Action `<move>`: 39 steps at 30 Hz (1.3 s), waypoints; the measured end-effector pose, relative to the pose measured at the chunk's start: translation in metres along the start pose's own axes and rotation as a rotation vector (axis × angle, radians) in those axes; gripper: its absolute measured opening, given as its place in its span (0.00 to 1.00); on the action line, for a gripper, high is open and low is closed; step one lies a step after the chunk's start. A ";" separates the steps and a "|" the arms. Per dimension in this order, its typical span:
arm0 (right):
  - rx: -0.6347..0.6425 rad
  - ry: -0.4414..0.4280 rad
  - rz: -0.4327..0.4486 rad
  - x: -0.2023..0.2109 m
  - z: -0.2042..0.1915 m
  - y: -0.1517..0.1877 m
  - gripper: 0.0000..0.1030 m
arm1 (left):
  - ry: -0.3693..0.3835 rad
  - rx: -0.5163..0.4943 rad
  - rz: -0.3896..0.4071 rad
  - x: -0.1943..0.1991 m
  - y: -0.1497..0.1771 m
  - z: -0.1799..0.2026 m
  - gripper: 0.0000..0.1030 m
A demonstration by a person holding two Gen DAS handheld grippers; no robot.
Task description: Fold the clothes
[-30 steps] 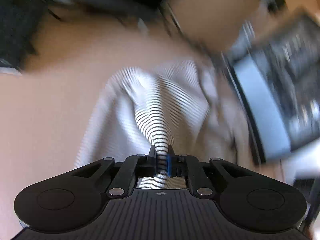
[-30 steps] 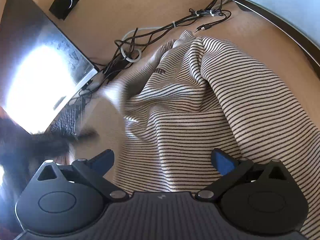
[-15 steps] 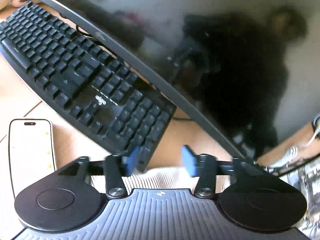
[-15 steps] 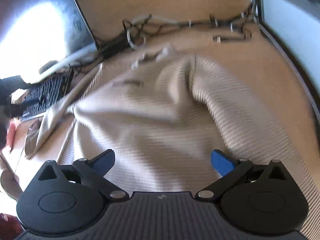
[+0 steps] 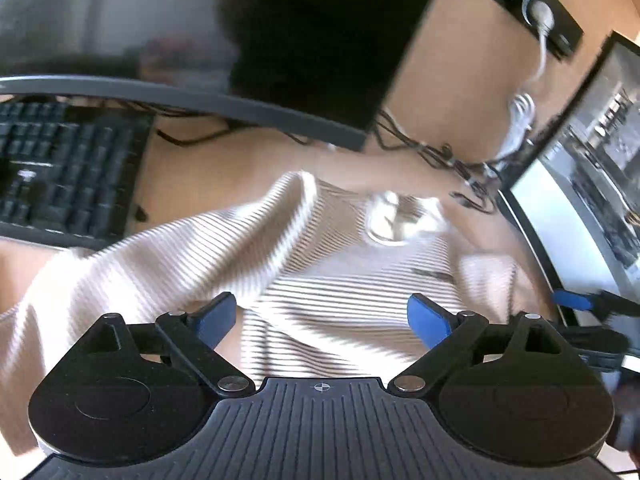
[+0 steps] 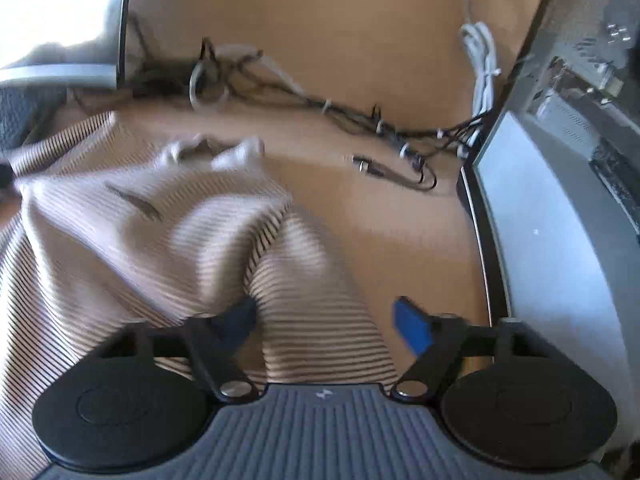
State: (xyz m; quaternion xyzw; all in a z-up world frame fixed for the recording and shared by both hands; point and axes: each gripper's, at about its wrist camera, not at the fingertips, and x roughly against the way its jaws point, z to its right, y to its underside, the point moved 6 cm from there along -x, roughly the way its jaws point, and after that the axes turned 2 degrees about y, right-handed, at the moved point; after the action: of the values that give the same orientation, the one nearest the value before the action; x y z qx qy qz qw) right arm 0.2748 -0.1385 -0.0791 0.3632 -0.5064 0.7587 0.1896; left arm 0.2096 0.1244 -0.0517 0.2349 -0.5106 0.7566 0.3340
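Observation:
A cream shirt with thin dark stripes (image 5: 248, 248) lies crumpled on the wooden desk. In the left wrist view my left gripper (image 5: 322, 316) is open just above its middle and holds nothing. In the right wrist view the shirt (image 6: 132, 240) fills the left and lower part, and a raised fold runs down between the fingers. My right gripper (image 6: 324, 320) is open over that fold. Its blue fingertip (image 5: 572, 300) shows at the right edge of the left wrist view.
A black keyboard (image 5: 68, 168) lies left of the shirt. A monitor (image 5: 200, 40) stands behind it, another monitor (image 6: 560, 220) at the right. A tangle of cables (image 6: 320, 108) lies on the desk behind the shirt.
My left gripper has let go of the striped cloth, opened wide, and swung back over the shirt. My right gripper stayed open and moved to the shirt's right side.

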 end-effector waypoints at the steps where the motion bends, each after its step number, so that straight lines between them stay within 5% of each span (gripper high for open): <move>1: 0.003 -0.019 -0.002 -0.002 0.001 -0.002 0.40 | 0.004 -0.003 -0.004 -0.002 0.001 0.002 0.94; 5: 0.058 0.114 0.077 0.001 0.014 -0.031 0.16 | 0.009 -0.011 -0.015 -0.001 0.005 0.008 0.96; 11: 0.037 0.318 0.169 0.013 0.051 -0.068 0.16 | 0.002 0.020 -0.035 0.002 0.013 0.009 0.98; 15: -0.108 0.155 0.161 0.016 0.061 -0.072 0.20 | -0.008 0.032 -0.045 0.001 0.019 0.012 0.98; 21: -0.257 -0.145 0.034 -0.008 0.033 -0.039 0.49 | 0.011 0.018 -0.084 -0.009 0.033 0.024 0.99; 25: -0.126 -0.102 0.001 -0.022 0.011 -0.021 0.48 | 0.017 -0.005 -0.117 -0.016 0.041 0.033 0.99; 28: -0.041 0.051 -0.018 -0.038 0.023 -0.020 0.48 | 0.022 -0.011 -0.135 -0.020 0.045 0.036 0.99; 33: -0.059 0.131 0.025 -0.035 0.042 -0.041 0.48 | 0.021 -0.010 -0.172 -0.028 0.053 0.035 0.99; 35: -0.070 0.110 0.069 -0.025 0.039 -0.055 0.48 | 0.023 -0.021 -0.169 -0.029 0.054 0.036 1.00; 39: -0.180 -0.112 0.124 -0.015 0.021 -0.088 0.48 | 0.027 -0.042 -0.164 -0.027 0.057 0.037 1.00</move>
State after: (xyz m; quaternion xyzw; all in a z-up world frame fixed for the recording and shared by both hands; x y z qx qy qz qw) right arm 0.3497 -0.1198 -0.0305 0.3545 -0.6037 0.6991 0.1456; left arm 0.1853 0.0677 -0.0921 0.2586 -0.5008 0.7192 0.4064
